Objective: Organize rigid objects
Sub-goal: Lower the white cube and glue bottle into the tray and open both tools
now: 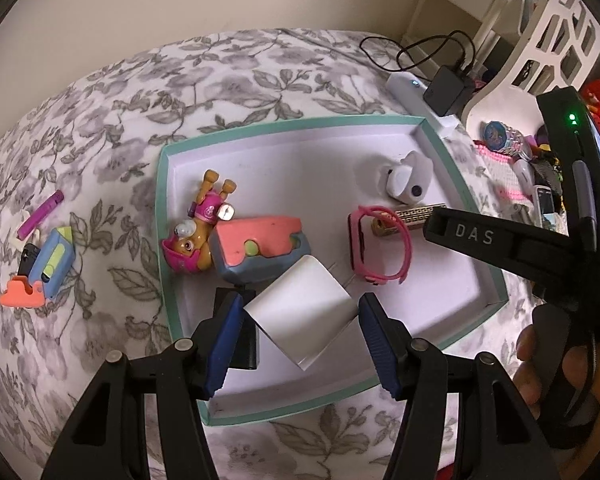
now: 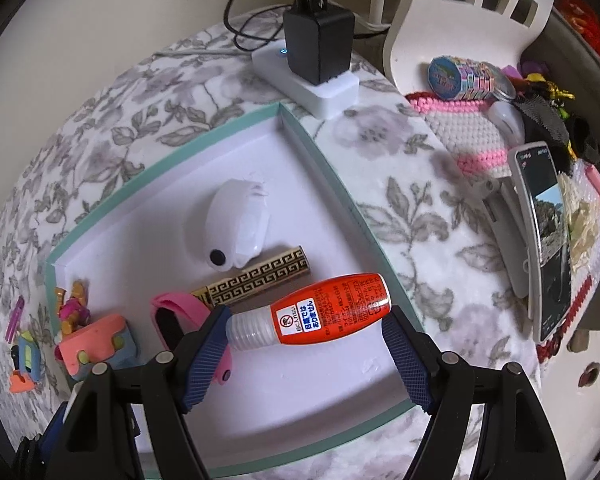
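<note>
Floral bedspread [image 1: 100,92] carries the teal-rimmed tray [image 1: 162,216]; left gripper [image 1: 300,322] jaws clamp a white box [image 1: 300,312] over its six o'clock edge, right gripper [image 2: 306,322] jaws grip the orange glue bottle [image 2: 332,308] crosswise, apparently ready for placing inside.

Glossy plastic orange bottle [image 2: 332,312], smooth matt white block [image 1: 302,316], soft floral cloth [image 1: 100,120].

Floral grey-and-white bedspread [image 2: 400,208] underneath everything. At the far edge, a white power strip [image 2: 312,88] with a black charger [image 2: 320,40] plugged in and black cable [image 2: 244,28] looping behind. To the right, a white lattice chair back [image 2: 460,24], a pink-and-white knitted mat [image 2: 468,136] and a propped phone [image 2: 544,236] showing a lit screen.
</note>
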